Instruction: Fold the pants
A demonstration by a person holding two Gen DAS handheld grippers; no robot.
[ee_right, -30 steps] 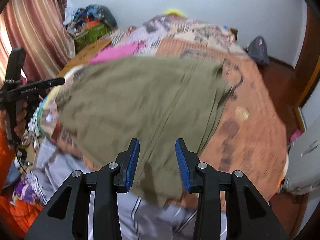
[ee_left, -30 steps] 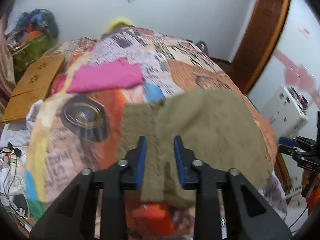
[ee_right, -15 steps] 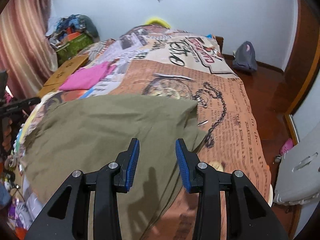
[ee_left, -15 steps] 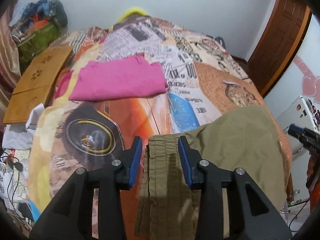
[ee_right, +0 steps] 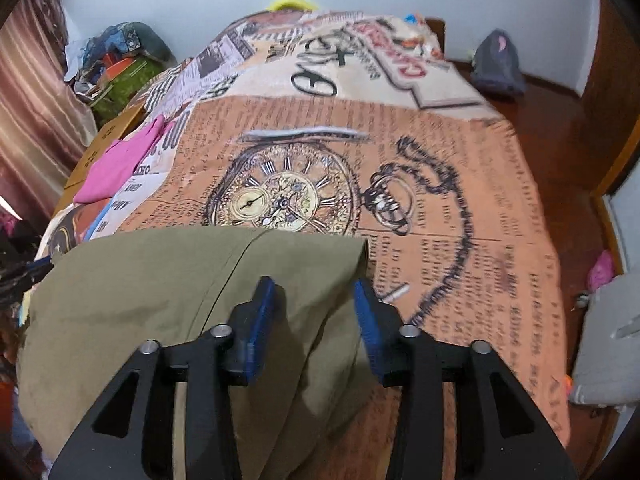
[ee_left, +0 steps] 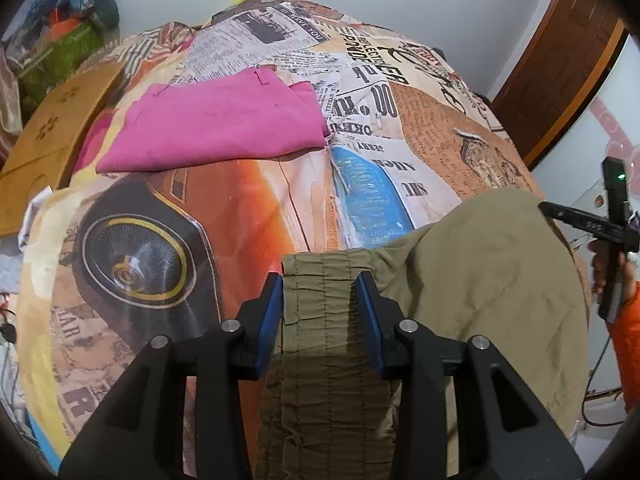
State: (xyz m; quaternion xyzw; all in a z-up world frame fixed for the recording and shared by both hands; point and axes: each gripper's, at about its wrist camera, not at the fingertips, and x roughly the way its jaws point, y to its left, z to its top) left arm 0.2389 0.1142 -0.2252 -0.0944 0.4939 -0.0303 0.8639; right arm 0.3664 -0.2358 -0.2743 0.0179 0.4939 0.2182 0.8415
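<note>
Olive-green pants [ee_left: 480, 280] lie spread across the near end of a bed with a printed cover. Their gathered elastic waistband [ee_left: 324, 320] lies between the blue pads of my left gripper [ee_left: 320, 308], whose jaws stand open on either side of it. In the right wrist view the pants [ee_right: 160, 292] end in a rounded fold. My right gripper [ee_right: 316, 316] is open just above that end of the cloth. The right gripper and the hand holding it also show at the right edge of the left wrist view [ee_left: 612, 232].
Folded pink pants [ee_left: 216, 124] lie farther up the bed, on the left. A wooden board [ee_left: 48, 136] leans at the bed's left side. A pile of bags [ee_right: 120, 60] sits at the far left corner. A white appliance [ee_right: 608, 340] stands right of the bed.
The pants have come down from the air onto the bed and now lie flat. Both grippers have moved lower and closer to the cloth.
</note>
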